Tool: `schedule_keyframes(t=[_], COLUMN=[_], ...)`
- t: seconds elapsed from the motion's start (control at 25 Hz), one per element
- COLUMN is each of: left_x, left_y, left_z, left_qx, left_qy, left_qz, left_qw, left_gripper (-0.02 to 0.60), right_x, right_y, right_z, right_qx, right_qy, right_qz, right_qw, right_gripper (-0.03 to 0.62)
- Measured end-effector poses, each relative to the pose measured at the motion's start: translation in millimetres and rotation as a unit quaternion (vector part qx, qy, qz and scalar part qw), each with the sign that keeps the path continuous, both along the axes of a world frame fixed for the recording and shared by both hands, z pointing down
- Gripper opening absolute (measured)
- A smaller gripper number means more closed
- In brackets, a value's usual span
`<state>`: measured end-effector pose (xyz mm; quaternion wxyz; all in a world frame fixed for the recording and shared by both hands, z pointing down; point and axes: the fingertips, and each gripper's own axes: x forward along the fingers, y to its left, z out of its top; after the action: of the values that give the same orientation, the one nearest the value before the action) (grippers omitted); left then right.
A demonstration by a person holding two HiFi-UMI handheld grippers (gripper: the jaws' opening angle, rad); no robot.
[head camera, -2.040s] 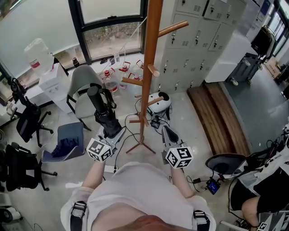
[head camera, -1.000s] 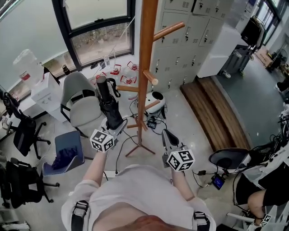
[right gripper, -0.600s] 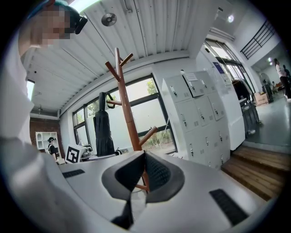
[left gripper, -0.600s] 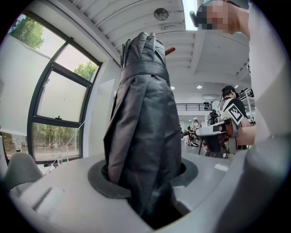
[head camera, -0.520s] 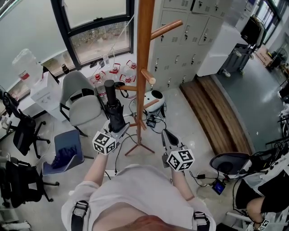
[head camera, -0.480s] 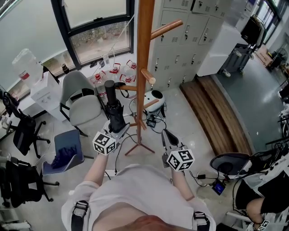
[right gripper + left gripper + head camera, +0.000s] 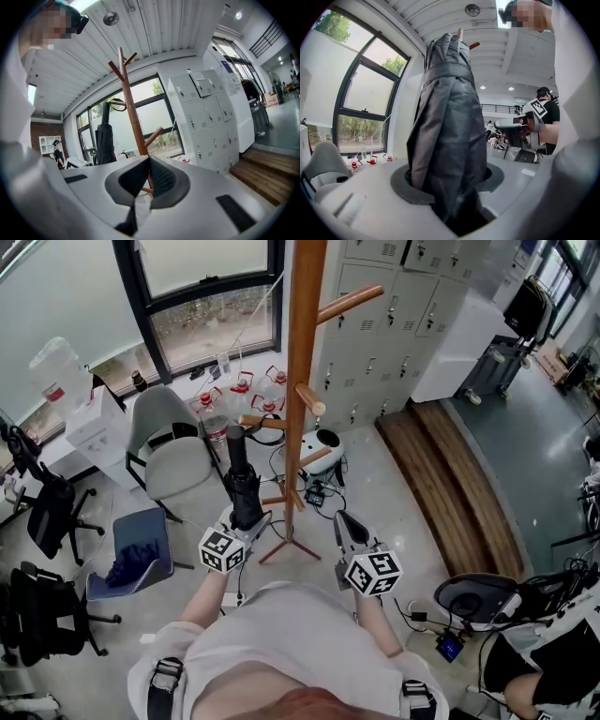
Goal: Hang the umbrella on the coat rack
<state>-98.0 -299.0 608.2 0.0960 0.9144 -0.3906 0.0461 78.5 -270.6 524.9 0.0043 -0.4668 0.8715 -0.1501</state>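
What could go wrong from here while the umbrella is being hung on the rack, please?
1. The umbrella, upright in the left tongs, has its top beside a low peg, but no view shows it hooked on. Opening now could drop it.
2. The rack stands on thin legs, and the right tongs are shut and off it, so a sideways push might tip it.

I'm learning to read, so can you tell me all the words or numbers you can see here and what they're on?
No text here can be read.
Small tags on the lockers: too small.
Sheet on a locker door: blurred.
Red label on the water jug: blurred.
Cubes on the left claw and right claw: only black-and-white squares, no letters.
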Motion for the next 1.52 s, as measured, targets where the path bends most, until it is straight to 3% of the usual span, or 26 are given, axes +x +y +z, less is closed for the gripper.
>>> schedule_keyframes(t=[0.72,0.92,1.16,1.52], left_x=[16.1,16.1,15.3,24.1], left_y=[4.4,8.7,3.5,-10.7], left_z=[85.6,116.0,124.9,135.2], left_qx=[-0.055,-0.073,-0.067,-0.083], left_qy=[-0.039,-0.075,-0.065,-0.101], left_qz=[-0.014,-0.015,-0.033,-0.036], left_qw=[0.9976,0.9944,0.9951,0.9908], left_gripper=[0.212,0.216,0.227,0.233], right_x=[11.2,16.0,18.6,18.8], right_y=[0.3,0.2,-0.2,-0.7], right_z=[11.4,12.2,11.8,13.6], right_qx=[-0.013,-0.016,-0.017,-0.024], right_qy=[0.000,0.001,0.001,-0.002], right_qz=[0.008,0.013,0.011,0.011], right_qw=[1.000,1.000,1.000,1.000], right_gripper=[0.008,0.008,0.008,0.008])
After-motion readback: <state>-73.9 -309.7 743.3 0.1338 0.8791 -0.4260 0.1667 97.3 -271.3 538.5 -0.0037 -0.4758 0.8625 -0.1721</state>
